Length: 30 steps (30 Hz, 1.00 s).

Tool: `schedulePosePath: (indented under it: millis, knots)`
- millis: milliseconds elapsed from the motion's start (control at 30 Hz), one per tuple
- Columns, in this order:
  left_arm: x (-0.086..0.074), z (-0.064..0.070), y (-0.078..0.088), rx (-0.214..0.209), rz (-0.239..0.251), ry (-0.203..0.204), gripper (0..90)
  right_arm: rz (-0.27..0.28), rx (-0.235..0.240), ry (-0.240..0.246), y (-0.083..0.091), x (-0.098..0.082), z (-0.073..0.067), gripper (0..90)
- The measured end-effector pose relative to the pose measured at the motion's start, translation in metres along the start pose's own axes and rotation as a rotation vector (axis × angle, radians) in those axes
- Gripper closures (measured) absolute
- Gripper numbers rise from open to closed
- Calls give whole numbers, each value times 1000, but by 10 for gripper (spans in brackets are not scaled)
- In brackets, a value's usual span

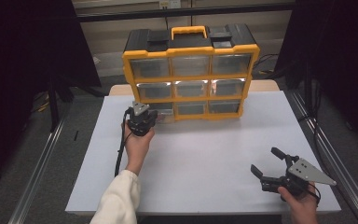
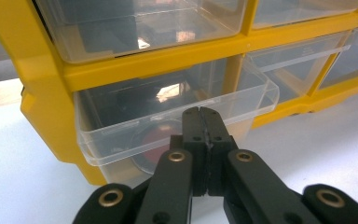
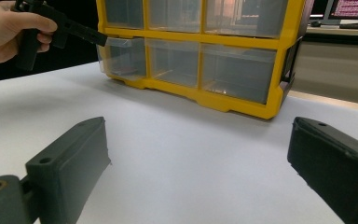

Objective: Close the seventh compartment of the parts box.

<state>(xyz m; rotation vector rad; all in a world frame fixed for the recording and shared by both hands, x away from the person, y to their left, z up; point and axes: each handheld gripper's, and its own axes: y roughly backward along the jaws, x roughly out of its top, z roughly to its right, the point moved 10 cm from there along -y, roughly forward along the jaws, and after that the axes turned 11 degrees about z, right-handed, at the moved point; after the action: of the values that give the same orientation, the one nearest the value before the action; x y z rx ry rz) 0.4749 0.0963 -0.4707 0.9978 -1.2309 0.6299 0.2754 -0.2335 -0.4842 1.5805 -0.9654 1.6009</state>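
Note:
A yellow organizer [image 1: 191, 76] with clear drawers and a black top stands at the back of the white table [image 1: 205, 154]. Its bottom-left drawer [image 2: 121, 126] sticks out a little, and something round and red [image 2: 154, 139] lies inside it. My left gripper [image 2: 199, 114] is shut, jaws pressed together, with the tips at that drawer's front rim; from above, the left gripper [image 1: 154, 115] is right at the drawer [image 1: 166, 114]. My right gripper [image 1: 265, 160] rests near the table's front right, open and holding nothing. The right gripper view has its jaws [image 3: 198, 135] wide apart, facing the organizer [image 3: 191, 41].
A yellow carry handle [image 1: 189, 31] rises from the organizer's top. Metal rails [image 1: 42, 158] run along both sides of the table, with dark curtains beyond. The white surface between the two grippers is bare.

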Motion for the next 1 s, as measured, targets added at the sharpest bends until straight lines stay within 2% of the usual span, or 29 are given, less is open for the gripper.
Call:
schedulePosePath:
  millis: [1000]
  knots:
    - [2,-4,-6,11,10,10,900,-4,-2,-7,1,0,1,47]
